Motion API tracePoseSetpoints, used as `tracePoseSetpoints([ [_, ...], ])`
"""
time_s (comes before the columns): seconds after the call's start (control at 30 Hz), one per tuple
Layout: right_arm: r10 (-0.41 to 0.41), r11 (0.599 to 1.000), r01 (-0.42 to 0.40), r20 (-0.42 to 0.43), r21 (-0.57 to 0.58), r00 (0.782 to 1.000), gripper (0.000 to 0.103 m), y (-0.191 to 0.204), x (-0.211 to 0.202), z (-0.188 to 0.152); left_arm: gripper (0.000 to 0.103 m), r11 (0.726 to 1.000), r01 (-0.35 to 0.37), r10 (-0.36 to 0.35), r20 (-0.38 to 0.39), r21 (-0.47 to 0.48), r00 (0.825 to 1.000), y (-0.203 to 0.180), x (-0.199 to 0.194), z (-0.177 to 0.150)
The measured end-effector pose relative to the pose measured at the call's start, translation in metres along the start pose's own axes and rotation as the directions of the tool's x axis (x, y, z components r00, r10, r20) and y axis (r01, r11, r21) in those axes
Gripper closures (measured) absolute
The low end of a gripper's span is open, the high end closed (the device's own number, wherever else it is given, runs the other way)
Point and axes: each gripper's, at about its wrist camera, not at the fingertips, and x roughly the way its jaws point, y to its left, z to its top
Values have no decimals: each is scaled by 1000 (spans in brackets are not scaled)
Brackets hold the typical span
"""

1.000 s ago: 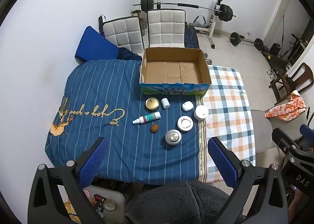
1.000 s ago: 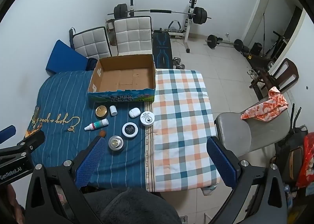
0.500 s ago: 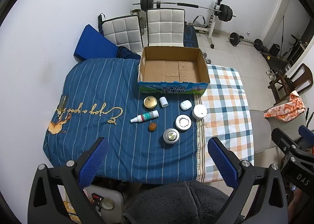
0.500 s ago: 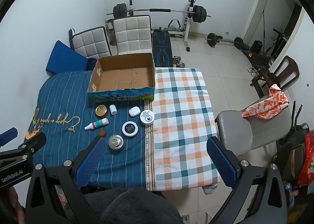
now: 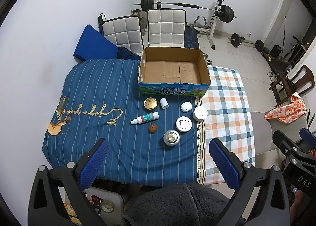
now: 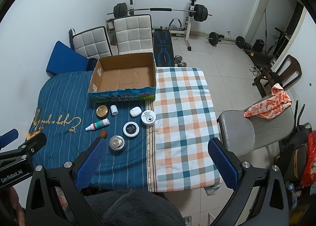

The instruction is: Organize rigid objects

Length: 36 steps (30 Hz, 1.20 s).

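An open, empty cardboard box [image 5: 173,71] [image 6: 123,77] stands at the far side of the cloth-covered table [image 5: 94,91]. In front of it lie a gold-lidded tin [image 5: 150,103], a small white cap [image 5: 164,103], a white case [image 5: 186,106], a white jar [image 5: 200,113], a white-rimmed round tin [image 5: 183,124], a silver round tin [image 5: 171,137], a spray bottle [image 5: 145,118] and a brown nut [image 5: 152,128]. My left gripper [image 5: 158,164] is open and empty, high above the near table edge. My right gripper [image 6: 157,164] is open and empty, likewise high.
Two white padded chairs [image 5: 165,26] and a blue cushion [image 5: 92,46] stand behind the table. A barbell rack [image 5: 197,8] is at the back wall. A grey chair with an orange cloth [image 6: 266,105] stands to the right. The checked cloth [image 6: 183,111] covers the table's right half.
Both grippers have shifted very slightly; the table scene has drifted a little in both views. Nothing was grasped or moved.
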Motion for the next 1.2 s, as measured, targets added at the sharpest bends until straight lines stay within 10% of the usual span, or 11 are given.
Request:
tracePoseSetpoints([
  [1.2, 9, 1000, -8, 21, -12, 1000, 0, 19, -9, 14, 0, 1000, 11, -11, 20, -16, 1000, 13, -3, 5],
])
